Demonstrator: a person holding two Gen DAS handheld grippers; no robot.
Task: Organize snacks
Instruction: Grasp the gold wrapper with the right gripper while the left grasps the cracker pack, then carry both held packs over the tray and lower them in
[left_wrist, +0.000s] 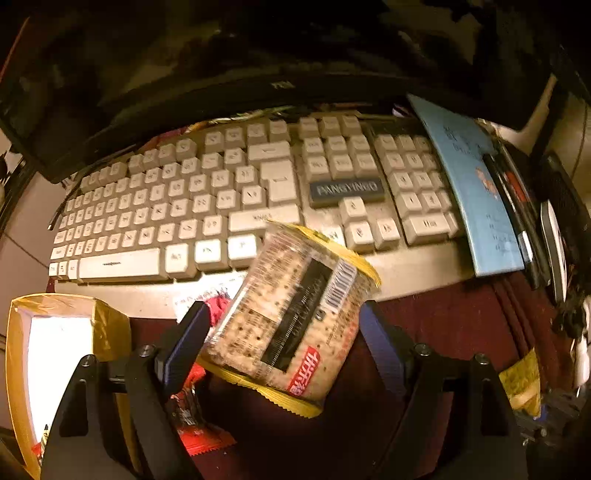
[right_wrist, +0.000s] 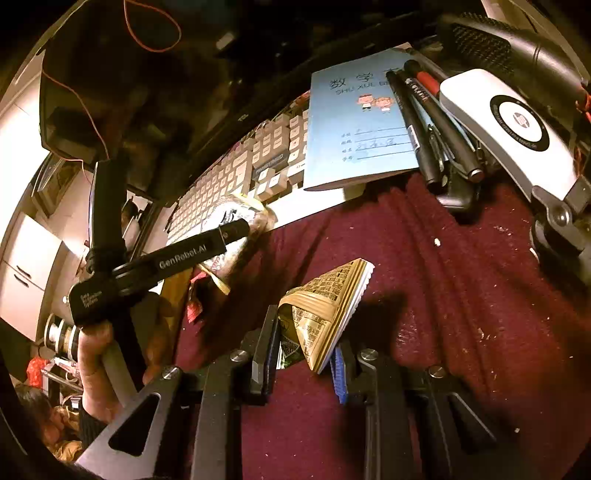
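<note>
The red wrappers (left_wrist: 207, 435) beneath my left fingers (left_wrist: 184, 343) were half hidden by the rig, and the open yellow box (left_wrist: 107, 332) off to their left was cut by the frame edge, its contents washed out. Print on the cracker pack (left_wrist: 291, 317) was too blurred for me to read. That pack sat tilted between the left gripper (left_wrist: 284, 339) fingers, which closed against its sides, its far end reaching over the front edge of the keyboard (left_wrist: 221, 192). My right gripper (right_wrist: 306, 354) fingers were clamped on a crumpled gold snack packet (right_wrist: 325, 310), which jutted forward over the maroon cloth (right_wrist: 443, 277) on the table. Beyond those fingers lay a blue notebook (right_wrist: 354, 125) with pens (right_wrist: 432, 122) just beside it.
</note>
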